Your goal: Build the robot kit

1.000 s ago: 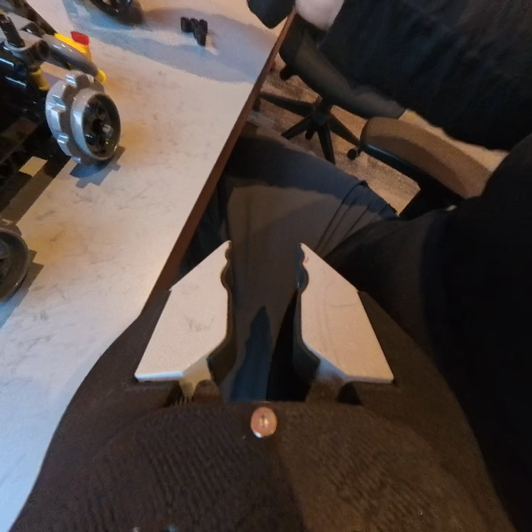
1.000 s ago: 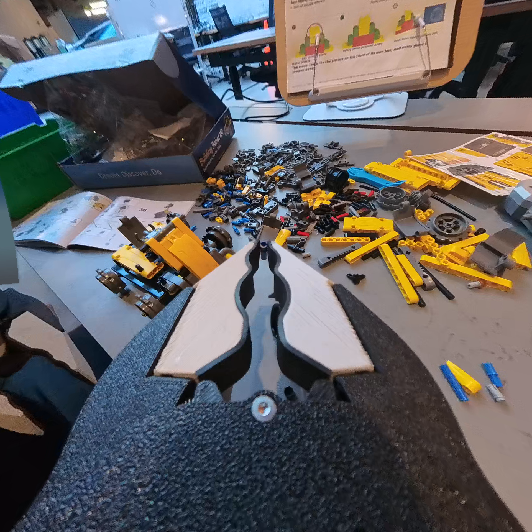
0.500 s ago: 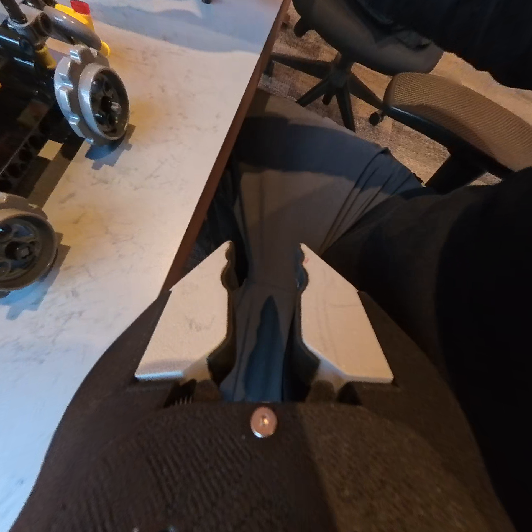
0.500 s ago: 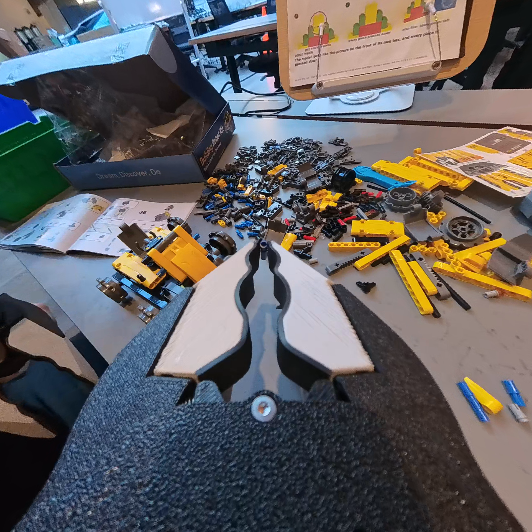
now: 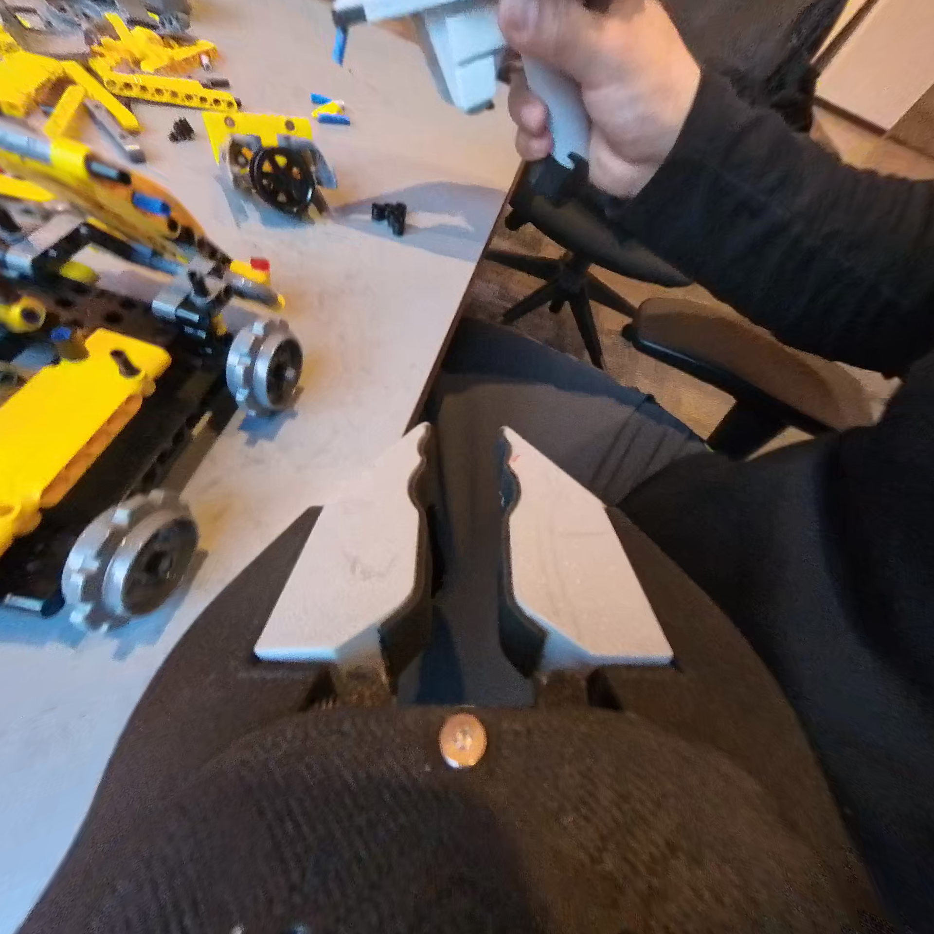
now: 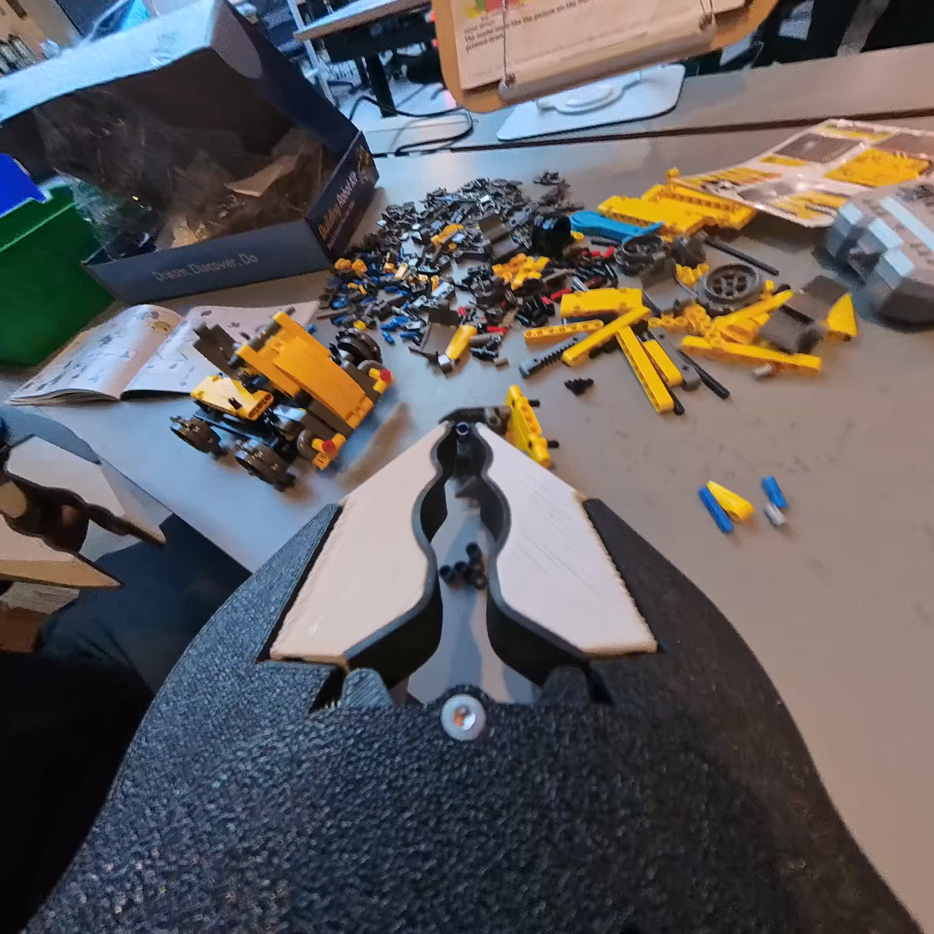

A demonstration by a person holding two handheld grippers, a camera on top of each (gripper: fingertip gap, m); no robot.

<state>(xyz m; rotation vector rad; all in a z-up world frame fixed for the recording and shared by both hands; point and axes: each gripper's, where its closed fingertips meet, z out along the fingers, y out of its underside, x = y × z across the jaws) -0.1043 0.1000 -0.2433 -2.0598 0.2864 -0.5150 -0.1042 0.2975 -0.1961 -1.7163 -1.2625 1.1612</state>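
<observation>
My left gripper (image 5: 465, 439) is open with nothing between its fingers. It hangs just past the table edge (image 5: 455, 328), over the person's lap. A yellow and black vehicle model (image 5: 101, 303) with grey wheels stands on the table to its left. My right gripper (image 6: 462, 429) is shut on a small dark pin (image 6: 462, 428) held at its fingertips. Just beyond those tips lies a yellow and dark sub-assembly (image 6: 525, 429), which the left wrist view shows with a black wheel (image 5: 273, 156). That view also shows a hand (image 5: 596, 86) holding the right gripper. The vehicle model (image 6: 288, 389) stands to the left of the right gripper.
A heap of small loose parts (image 6: 480, 263) and yellow beams (image 6: 657, 343) cover the table's middle. An open box (image 6: 202, 177), a booklet (image 6: 101, 354) and a green bin (image 6: 40, 283) are at the left. Blue and yellow bits (image 6: 733, 500) lie right. A chair (image 5: 733, 364) stands beside the table. About 20 cm separates my left fingertips from my right. To the black wheel (image 5: 273, 156): right tips about 7 cm, left tips about 20 cm.
My left gripper's jaws have narrowed and its view has swung up toward the table. My right gripper has moved forward and down toward the yellow sub-assembly, with the pin still held.
</observation>
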